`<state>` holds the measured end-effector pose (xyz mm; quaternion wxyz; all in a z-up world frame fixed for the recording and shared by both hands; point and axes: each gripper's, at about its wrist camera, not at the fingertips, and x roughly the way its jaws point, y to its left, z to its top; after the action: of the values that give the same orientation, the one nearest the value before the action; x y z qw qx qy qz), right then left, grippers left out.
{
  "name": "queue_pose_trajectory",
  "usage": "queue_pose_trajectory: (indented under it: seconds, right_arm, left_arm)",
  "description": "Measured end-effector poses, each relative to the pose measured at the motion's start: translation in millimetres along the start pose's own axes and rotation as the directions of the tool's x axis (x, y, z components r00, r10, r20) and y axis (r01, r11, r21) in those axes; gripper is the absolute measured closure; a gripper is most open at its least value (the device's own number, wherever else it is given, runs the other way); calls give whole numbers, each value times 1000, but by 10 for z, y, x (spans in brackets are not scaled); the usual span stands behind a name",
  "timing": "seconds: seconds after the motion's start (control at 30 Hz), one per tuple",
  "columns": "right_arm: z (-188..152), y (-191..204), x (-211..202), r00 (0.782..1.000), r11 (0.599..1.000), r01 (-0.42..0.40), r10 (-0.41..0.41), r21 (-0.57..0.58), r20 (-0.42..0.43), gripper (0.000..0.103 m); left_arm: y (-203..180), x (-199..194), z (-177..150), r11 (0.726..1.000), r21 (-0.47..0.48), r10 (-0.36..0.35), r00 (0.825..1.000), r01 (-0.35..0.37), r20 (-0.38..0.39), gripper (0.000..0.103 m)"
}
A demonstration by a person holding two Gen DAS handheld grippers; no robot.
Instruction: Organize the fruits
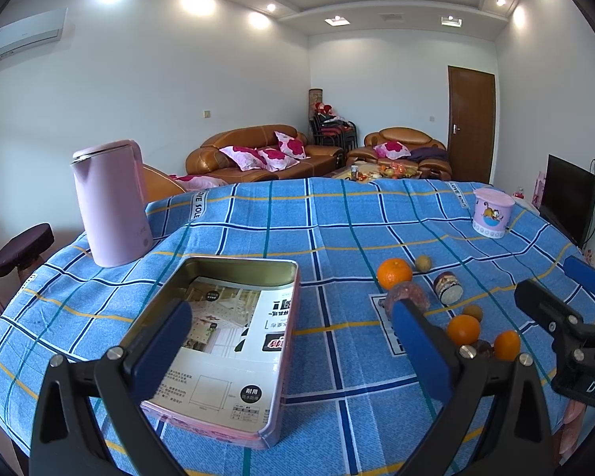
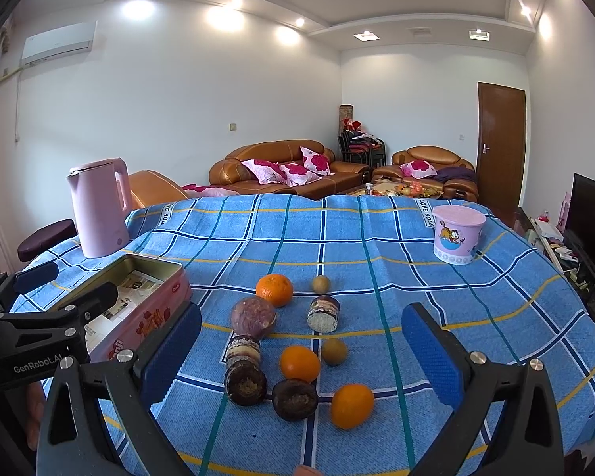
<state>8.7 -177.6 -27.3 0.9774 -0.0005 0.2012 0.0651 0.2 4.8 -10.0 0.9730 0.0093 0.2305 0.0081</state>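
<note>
An open rectangular pink tin (image 1: 234, 341) with printed paper inside sits on the blue plaid tablecloth, also in the right wrist view (image 2: 139, 301). Loose fruit lies to its right: three oranges (image 2: 274, 289) (image 2: 300, 363) (image 2: 352, 405), a purple round fruit (image 2: 253, 315), small brown fruits (image 2: 321, 284) (image 2: 334, 351), and dark cut stalk pieces (image 2: 323, 313) (image 2: 245, 384). My left gripper (image 1: 293, 353) is open and empty above the tin's right edge. My right gripper (image 2: 301, 357) is open and empty above the fruit.
A pink kettle (image 1: 111, 206) stands at the back left. A pink lidded tub (image 2: 458, 234) stands at the back right. The table (image 1: 337, 218) edge curves round at left and right. Sofas and a TV lie beyond.
</note>
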Motion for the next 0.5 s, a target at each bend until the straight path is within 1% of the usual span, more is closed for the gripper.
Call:
queue_pose_trajectory:
  seconds: [0.33, 0.47, 0.5]
  right_arm:
    - [-41, -28, 32, 1000, 1000, -4, 4, 2, -14, 1]
    - [-85, -69, 57, 1000, 1000, 0, 0, 3, -24, 1]
    - [-112, -93, 58, 1000, 1000, 5, -5, 3, -24, 1]
  left_arm:
    - [26, 17, -42, 1000, 6, 0, 1000, 0, -6, 0]
    - [-34, 61, -73, 1000, 12, 8, 1000, -8, -16, 0]
    - [-54, 78, -79, 1000, 12, 0, 1000, 0, -21, 0]
